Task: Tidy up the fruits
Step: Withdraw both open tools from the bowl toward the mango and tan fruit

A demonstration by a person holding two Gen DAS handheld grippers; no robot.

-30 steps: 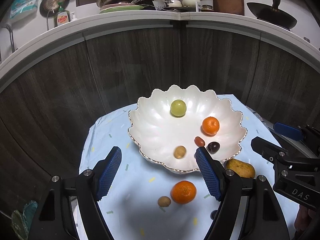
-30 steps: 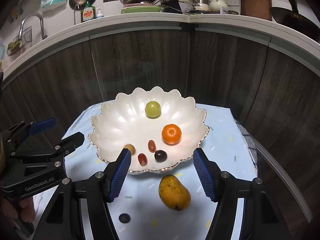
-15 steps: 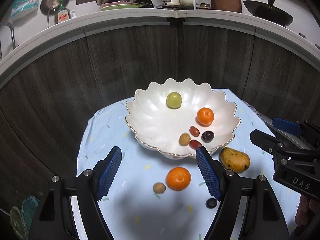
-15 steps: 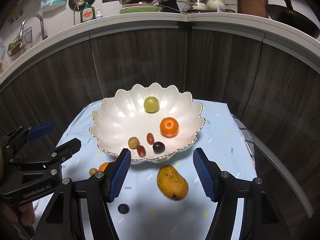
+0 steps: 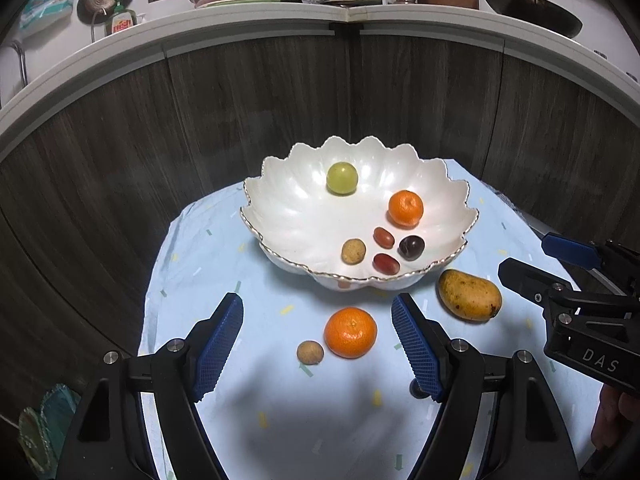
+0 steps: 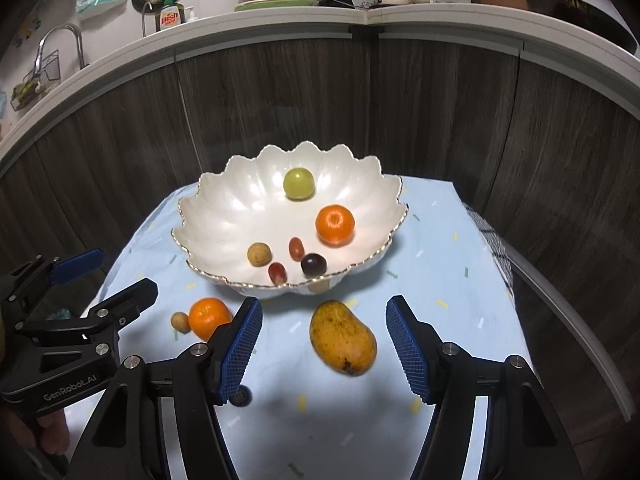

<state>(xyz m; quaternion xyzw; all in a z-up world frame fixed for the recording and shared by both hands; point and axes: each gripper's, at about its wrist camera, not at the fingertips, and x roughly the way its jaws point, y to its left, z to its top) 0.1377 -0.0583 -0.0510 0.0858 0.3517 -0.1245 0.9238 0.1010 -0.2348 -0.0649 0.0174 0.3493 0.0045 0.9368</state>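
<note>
Your left gripper (image 5: 318, 344) hangs over the near part of the blue cloth (image 5: 200, 256) with its jaws wide and nothing between the pads. An orange (image 5: 350, 332) lies on the cloth in the gap ahead of those jaws, and a small brown fruit (image 5: 309, 352) sits just beside it on its left, touching or nearly so. A small dark fruit (image 5: 416, 390) shows only partly behind the right blue pad (image 5: 416, 350), near you.

Your right gripper (image 6: 324, 346) also stands open and empty, its jaws fairly wide. The mango (image 6: 343, 337) lies on the cloth between its two pads without touching either. From this side the dark fruit (image 6: 241, 396) peeks out by the tip of the left pad (image 6: 240, 350).

The white scalloped bowl (image 5: 288, 216) sits on the far half of the cloth, beyond all the loose fruit. Inside it, a green round fruit (image 5: 342, 178) rests toward the far wall, a second orange (image 5: 405, 208) toward the right, and near the front rim a cluster: a brown fruit (image 5: 353, 251), two red oval fruits (image 5: 383, 237) and a dark round one (image 5: 411, 247). The mango (image 5: 469, 295) lies just off the bowl's near right edge, apart from the rim.

Behind the cloth rise dark wood panels (image 5: 260, 112), with a white worktop (image 5: 344, 16) above carrying pots and dishes.
</note>
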